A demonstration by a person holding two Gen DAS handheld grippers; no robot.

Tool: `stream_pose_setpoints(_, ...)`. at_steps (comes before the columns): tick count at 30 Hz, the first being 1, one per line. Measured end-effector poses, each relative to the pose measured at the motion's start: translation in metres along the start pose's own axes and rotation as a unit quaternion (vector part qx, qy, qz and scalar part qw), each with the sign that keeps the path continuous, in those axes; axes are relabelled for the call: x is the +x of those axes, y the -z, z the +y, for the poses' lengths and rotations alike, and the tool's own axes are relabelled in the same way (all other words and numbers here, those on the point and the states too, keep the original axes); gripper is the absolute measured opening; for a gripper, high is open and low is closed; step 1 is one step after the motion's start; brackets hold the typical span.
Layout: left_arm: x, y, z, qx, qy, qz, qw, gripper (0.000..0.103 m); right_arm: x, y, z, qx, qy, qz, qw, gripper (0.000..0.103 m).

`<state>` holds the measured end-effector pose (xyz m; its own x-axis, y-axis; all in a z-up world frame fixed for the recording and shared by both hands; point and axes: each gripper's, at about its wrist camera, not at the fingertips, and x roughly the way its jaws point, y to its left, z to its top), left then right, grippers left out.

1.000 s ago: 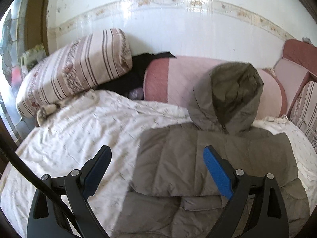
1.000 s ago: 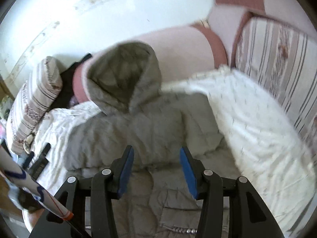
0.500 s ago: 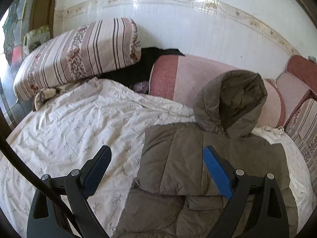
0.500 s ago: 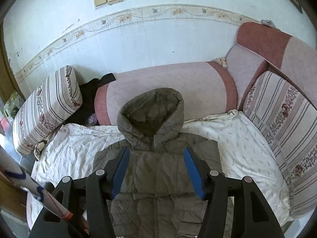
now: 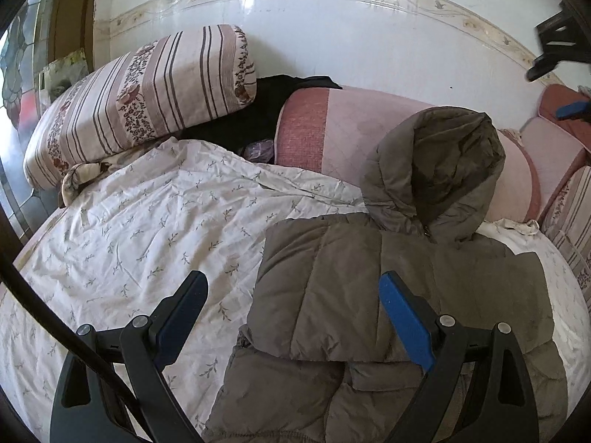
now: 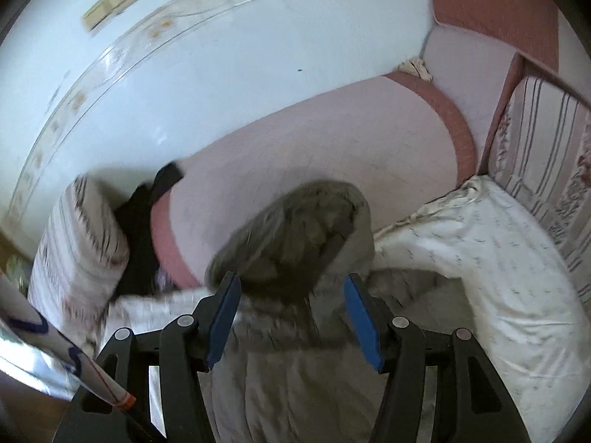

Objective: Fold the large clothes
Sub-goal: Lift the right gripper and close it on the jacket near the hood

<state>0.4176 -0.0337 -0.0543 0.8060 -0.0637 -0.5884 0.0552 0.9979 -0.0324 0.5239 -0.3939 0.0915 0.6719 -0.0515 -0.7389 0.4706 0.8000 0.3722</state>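
One hooded jacket (image 5: 388,295) lies at about five o'clock in the left wrist view, with one hood (image 5: 439,170) at three o'clock. One floral sheet (image 5: 147,236) spreads at nine o'clock. There are two striped cushions: one (image 5: 140,99) at ten o'clock there, the other (image 6: 546,140) at three o'clock in the right wrist view. One long pink bolster (image 5: 332,129) sits near twelve o'clock, one black garment (image 5: 266,103) beside it. Two grippers count: the left gripper (image 5: 293,317) and the right gripper (image 6: 291,317), each with two blue-padded fingers (image 5: 406,325).
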Motion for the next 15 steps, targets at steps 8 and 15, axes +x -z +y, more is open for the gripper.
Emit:
stream_pose_setpoints(8,0.017,0.000,-0.004,-0.014,0.007,0.008,0.9999,0.093,0.103,-0.051,-0.014,0.096,-0.043,0.018,0.994,0.080)
stream_pose_setpoints(15,0.033,0.005,-0.023,0.022,-0.004,0.018,0.9996,0.093,0.161,-0.050,-0.026,0.120,-0.072,0.033,0.990,0.019)
